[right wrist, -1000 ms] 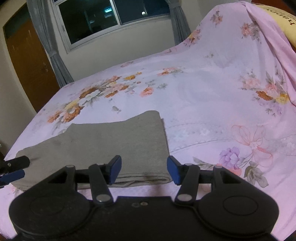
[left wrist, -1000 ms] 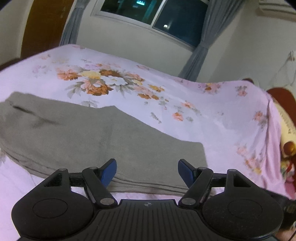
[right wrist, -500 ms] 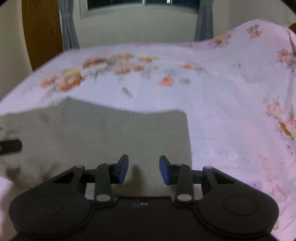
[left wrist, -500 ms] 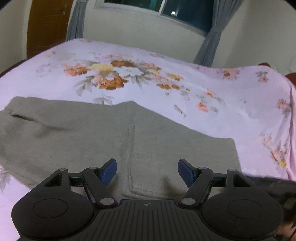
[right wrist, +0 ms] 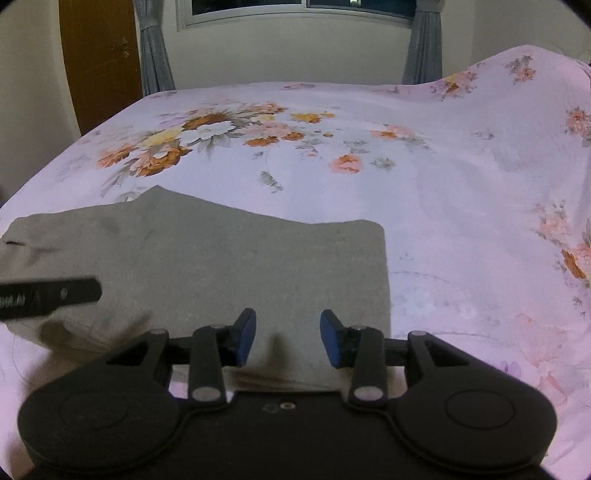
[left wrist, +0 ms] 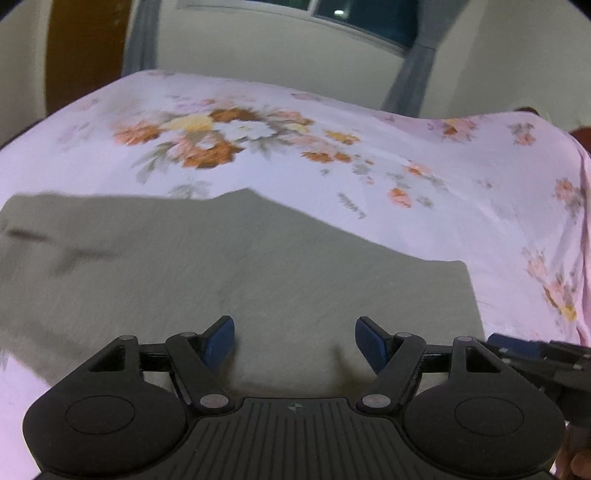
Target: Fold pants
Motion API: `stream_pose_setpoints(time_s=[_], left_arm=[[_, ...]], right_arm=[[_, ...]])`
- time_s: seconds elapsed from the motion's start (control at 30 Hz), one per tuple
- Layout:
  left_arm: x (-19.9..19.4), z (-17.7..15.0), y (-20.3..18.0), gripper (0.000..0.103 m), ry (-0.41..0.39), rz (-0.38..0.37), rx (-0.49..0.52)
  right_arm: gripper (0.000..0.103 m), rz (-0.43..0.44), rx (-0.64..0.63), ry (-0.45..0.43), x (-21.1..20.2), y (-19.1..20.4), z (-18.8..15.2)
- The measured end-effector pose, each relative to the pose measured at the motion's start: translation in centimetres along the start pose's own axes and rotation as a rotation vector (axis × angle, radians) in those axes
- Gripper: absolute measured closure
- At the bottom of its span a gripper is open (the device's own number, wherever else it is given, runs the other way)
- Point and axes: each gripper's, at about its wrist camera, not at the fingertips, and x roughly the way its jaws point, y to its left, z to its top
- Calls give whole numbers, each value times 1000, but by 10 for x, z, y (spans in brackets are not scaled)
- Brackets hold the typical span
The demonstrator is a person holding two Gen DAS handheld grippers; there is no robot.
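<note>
Grey pants point(left wrist: 236, 266) lie flat on the pink floral bed sheet point(left wrist: 369, 122), folded lengthwise, waist to the left, leg ends to the right. They also show in the right wrist view point(right wrist: 229, 258). My left gripper point(left wrist: 294, 345) is open and empty, low over the near edge of the pants. My right gripper point(right wrist: 288, 341) is partly open and empty, over the near edge close to the leg ends. The right gripper shows at the left wrist view's right edge point(left wrist: 532, 350); a left finger shows in the right wrist view point(right wrist: 48, 297).
The bed sheet point(right wrist: 443, 192) spreads far and right of the pants. A raised mound under the sheet point(right wrist: 517, 74) sits at the far right. A wall, window point(right wrist: 295, 7), curtains and a brown door point(right wrist: 99, 55) stand behind the bed.
Both grippers have moved forward and down over the pants' near edge and drawn closer together. The right jaws narrowed from a second ago, then reopened a little.
</note>
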Motion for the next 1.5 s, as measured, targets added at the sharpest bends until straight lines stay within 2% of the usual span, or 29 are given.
stream_pose_setpoints(time_s=[0.2, 0.3, 0.37, 0.43, 0.5, 0.63, 0.87, 1.07, 1.27, 1.4, 1.5], left_arm=[[17, 9, -15, 31, 2, 42, 42], [36, 13, -17, 31, 26, 75, 85], [48, 13, -12, 31, 46, 99, 80], [63, 10, -2, 31, 99, 119, 63], [70, 4, 7, 31, 111, 122, 56], [58, -2, 12, 31, 88, 130, 62], [25, -5, 42, 31, 50, 162, 12], [2, -7, 100, 31, 36, 212, -94], [-26, -23, 175, 31, -3, 279, -273], [-36, -33, 218, 31, -15, 276, -418], [-28, -39, 233, 31, -9, 234, -499]], right_arm=[[63, 20, 8, -20, 17, -7, 19], [63, 39, 34, -16, 31, -9, 26], [63, 39, 38, -11, 41, -8, 27], [62, 41, 42, 7, 53, -6, 24], [62, 24, 20, 70, 69, -1, 16], [60, 19, -16, 48, 65, 9, 9], [62, 124, -43, 14, 50, 48, 9], [62, 194, -76, 24, 56, 91, 10], [61, 194, -117, 50, 65, 113, 8], [60, 204, -103, 46, 67, 115, 5], [58, 214, -92, 43, 69, 115, 5]])
